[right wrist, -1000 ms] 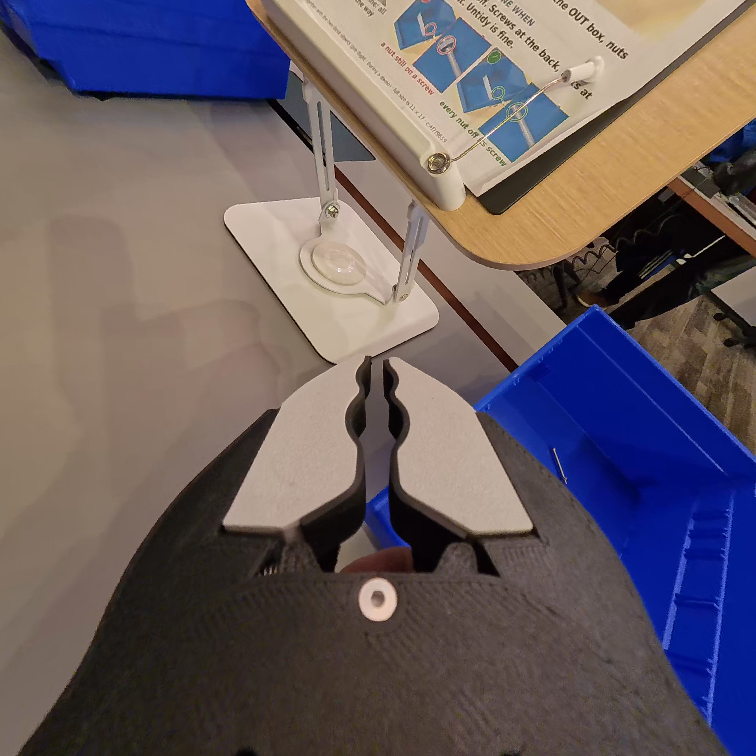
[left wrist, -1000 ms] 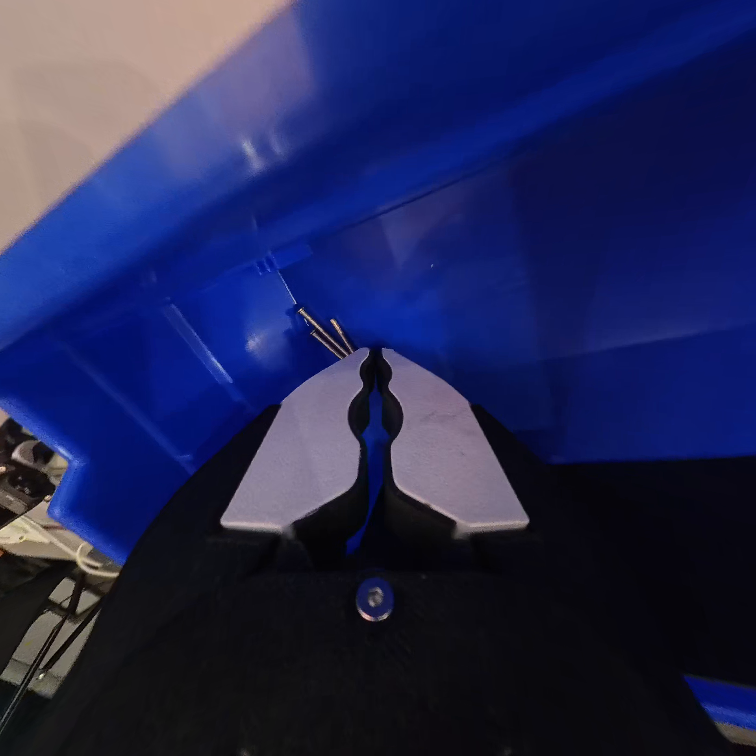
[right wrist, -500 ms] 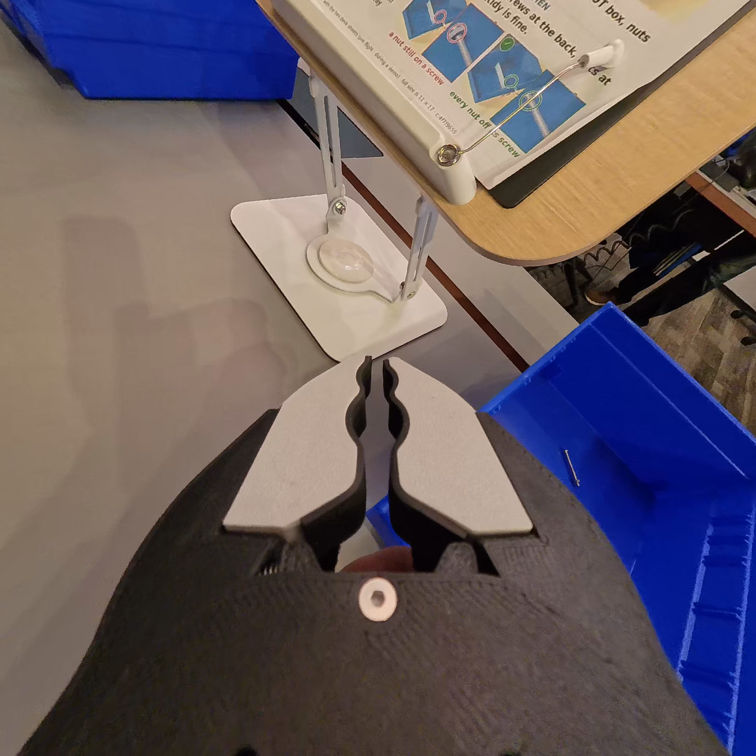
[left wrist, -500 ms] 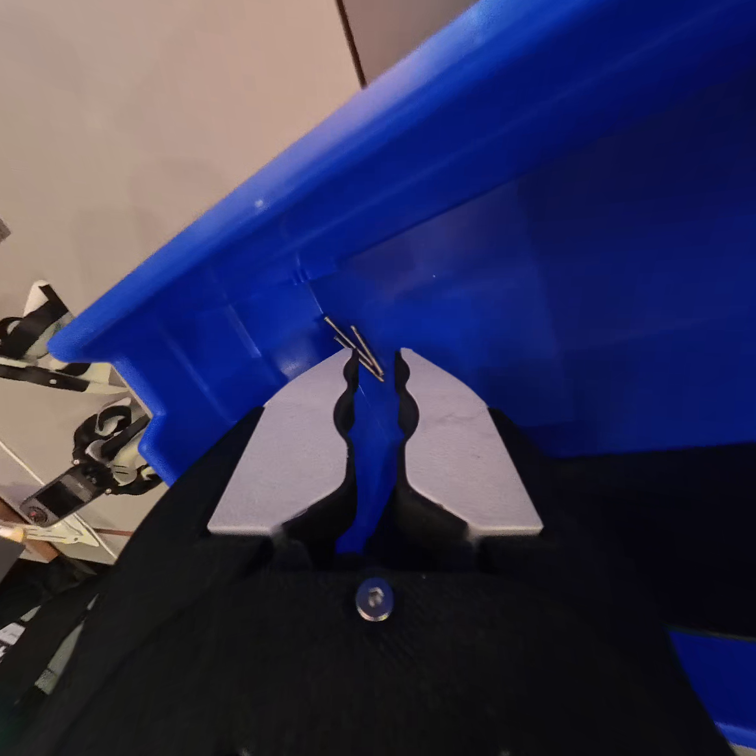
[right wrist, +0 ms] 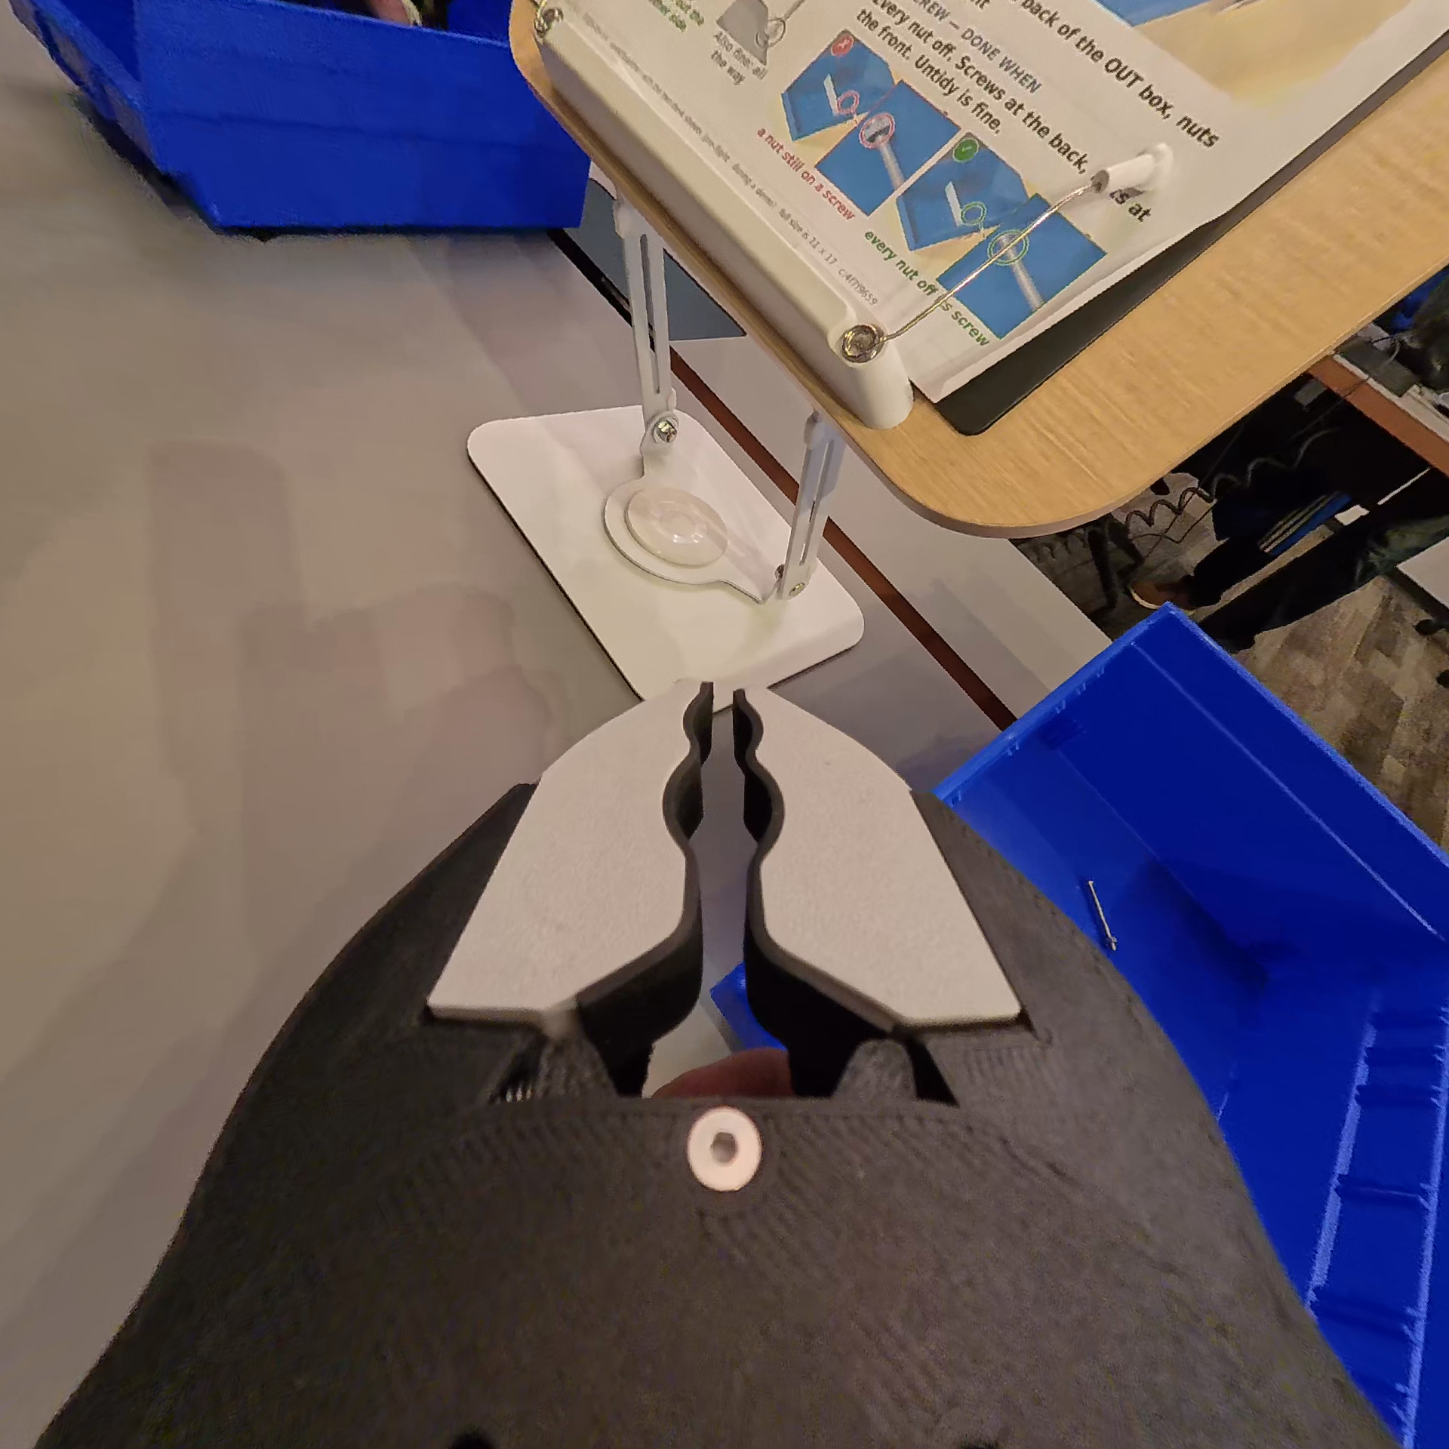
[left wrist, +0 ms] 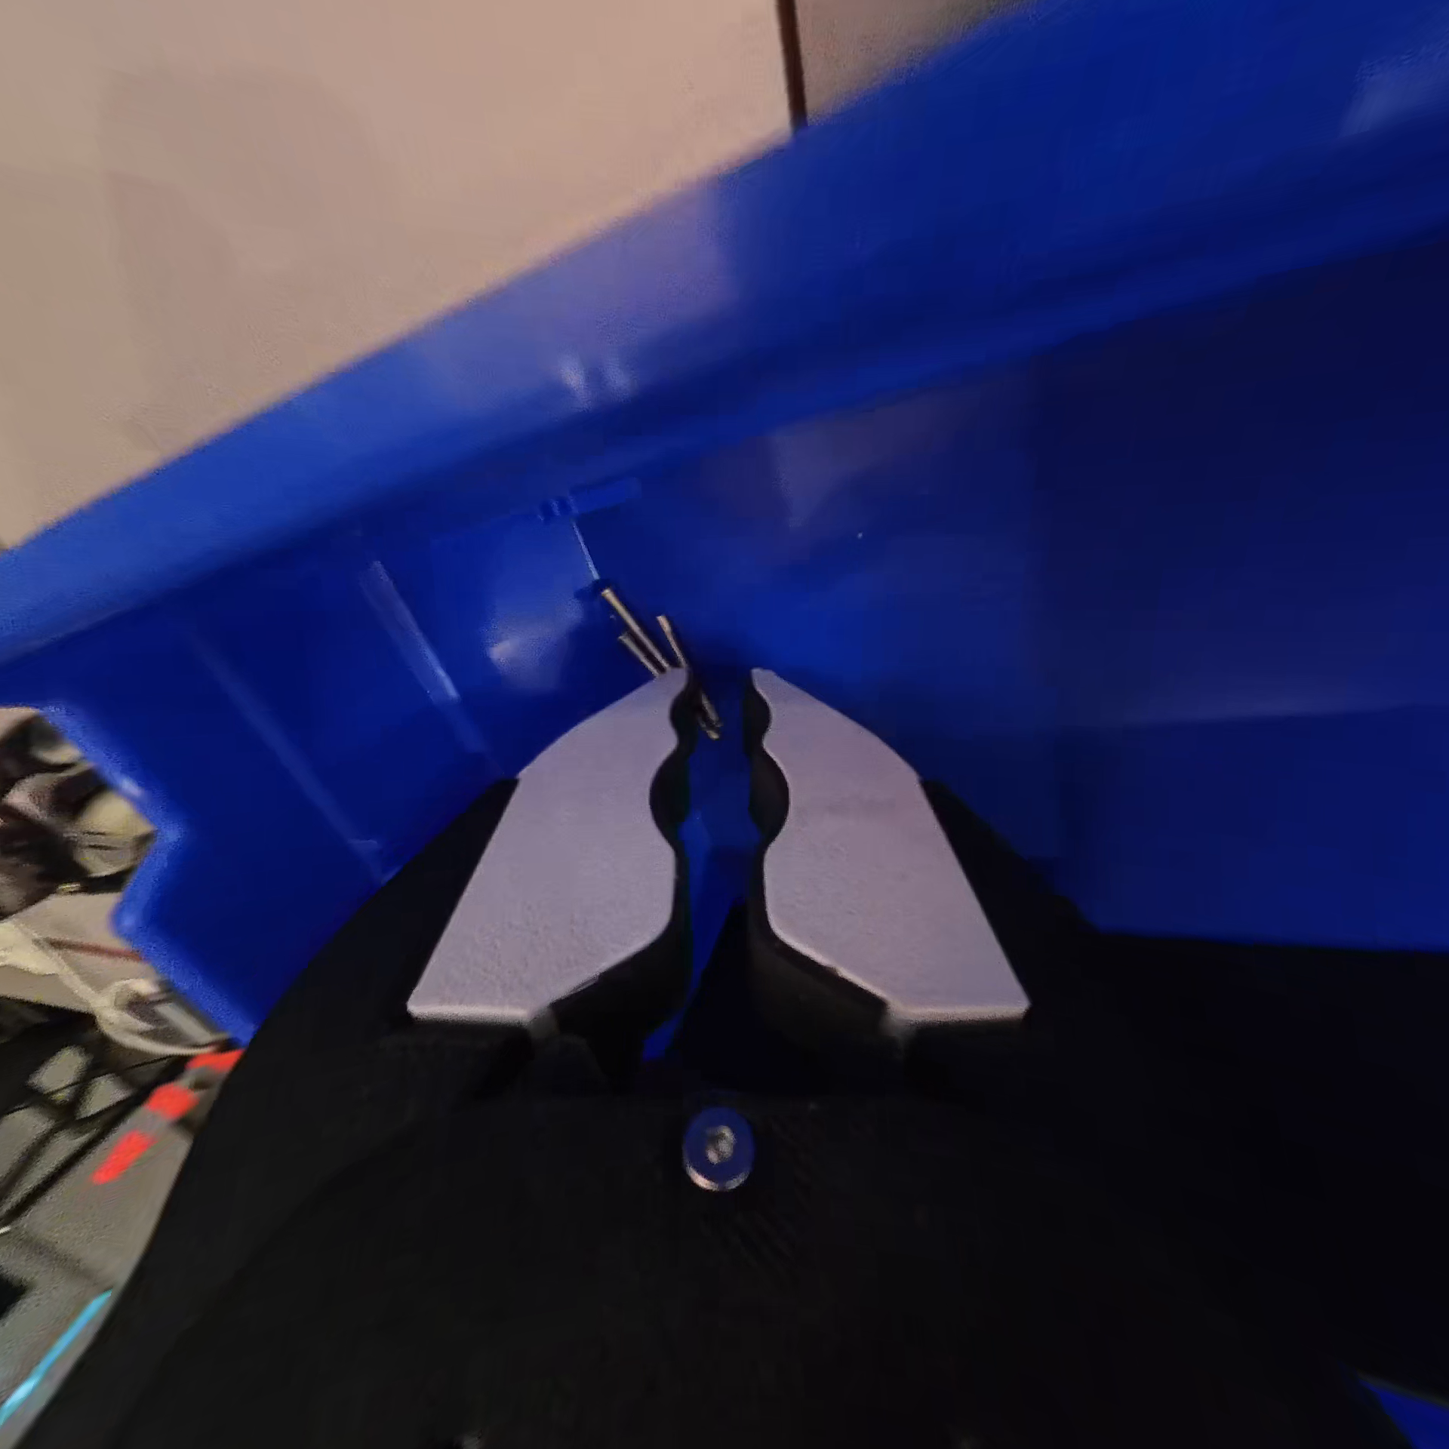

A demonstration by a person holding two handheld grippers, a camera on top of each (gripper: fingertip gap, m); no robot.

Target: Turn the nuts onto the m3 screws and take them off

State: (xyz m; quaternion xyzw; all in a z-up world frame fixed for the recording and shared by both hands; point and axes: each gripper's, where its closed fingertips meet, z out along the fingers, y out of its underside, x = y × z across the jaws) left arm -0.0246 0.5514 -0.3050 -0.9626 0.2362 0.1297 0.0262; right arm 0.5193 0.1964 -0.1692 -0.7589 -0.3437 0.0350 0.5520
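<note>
1. Just past the tips of the left tool, three thin silver metal screws lie bunched in a corner of the blue plastic bin, long axes slanting up-left; one end reaches into the slightly parted jaws.
2. Right tool, jaws narrowly apart and empty, hangs over the grey bench, so the left is nearer.
3. One more slim screw rests in the near-right bin.

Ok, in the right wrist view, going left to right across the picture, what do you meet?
Blue bin at the far left → white stand base → right tongs → tilted wooden board with a printed sheet → near blue bin, a lone screw inside it.
</note>
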